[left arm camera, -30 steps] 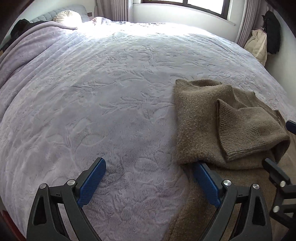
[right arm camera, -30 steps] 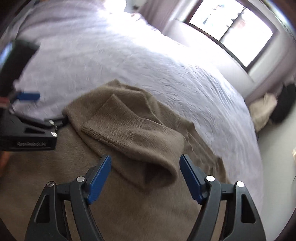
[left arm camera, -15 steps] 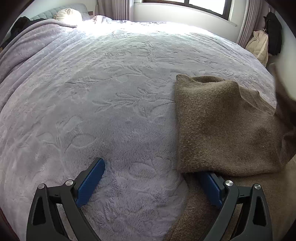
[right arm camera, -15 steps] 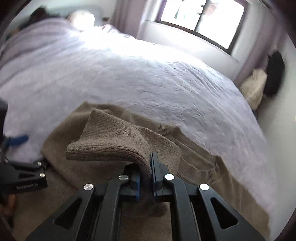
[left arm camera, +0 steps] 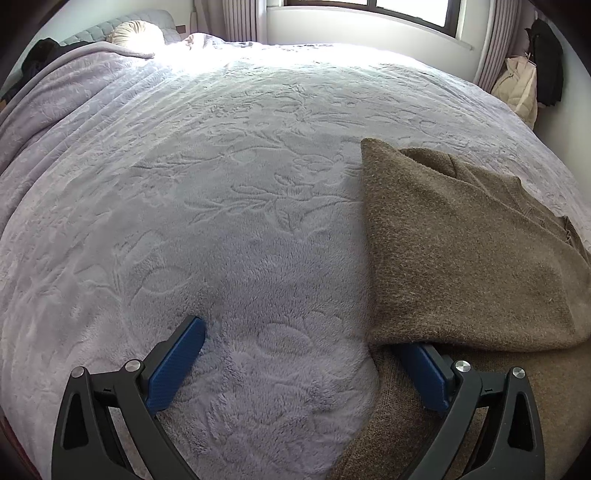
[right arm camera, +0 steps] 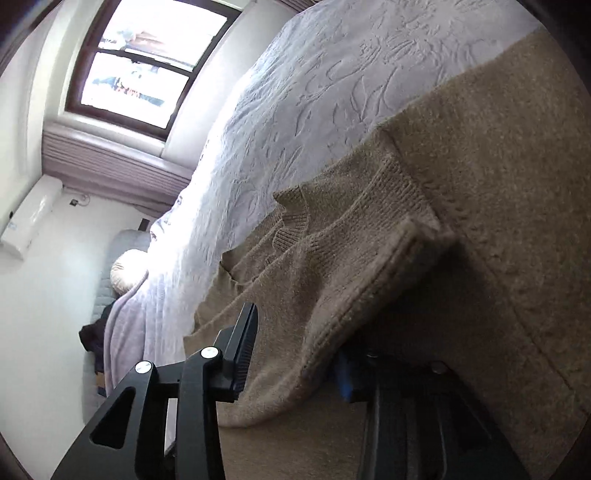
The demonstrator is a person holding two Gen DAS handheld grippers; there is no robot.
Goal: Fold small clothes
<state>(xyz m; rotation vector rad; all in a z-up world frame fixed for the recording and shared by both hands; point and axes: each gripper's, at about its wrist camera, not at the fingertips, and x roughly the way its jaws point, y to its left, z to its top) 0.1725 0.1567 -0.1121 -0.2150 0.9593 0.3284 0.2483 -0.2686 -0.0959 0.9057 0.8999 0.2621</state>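
Observation:
A brown knit sweater [left arm camera: 461,251] lies on the lilac bedspread [left arm camera: 221,184], its side folded over. My left gripper [left arm camera: 295,362] is open at the sweater's left edge; its right finger [left arm camera: 424,373] is tucked under the folded flap, its left finger [left arm camera: 173,362] rests on the bedspread. In the right wrist view, rolled sideways, the right gripper [right arm camera: 295,354] is open with the ribbed sleeve [right arm camera: 351,266] draped between its fingers; the right finger [right arm camera: 345,376] is mostly hidden under the cloth. The sweater body [right arm camera: 498,166] fills the right side.
The bedspread [right arm camera: 332,92] stretches back to a pillow [left arm camera: 136,31] and headboard. A window [right arm camera: 147,59] and curtains lie beyond. A beige bag [left arm camera: 517,85] and dark clothing [left arm camera: 546,62] hang at the far right wall.
The right gripper, shut on the sleeve half a second ago, has opened and rolled sideways. The sleeve has left the left wrist view, leaving the folded flap flat. The left gripper stayed put.

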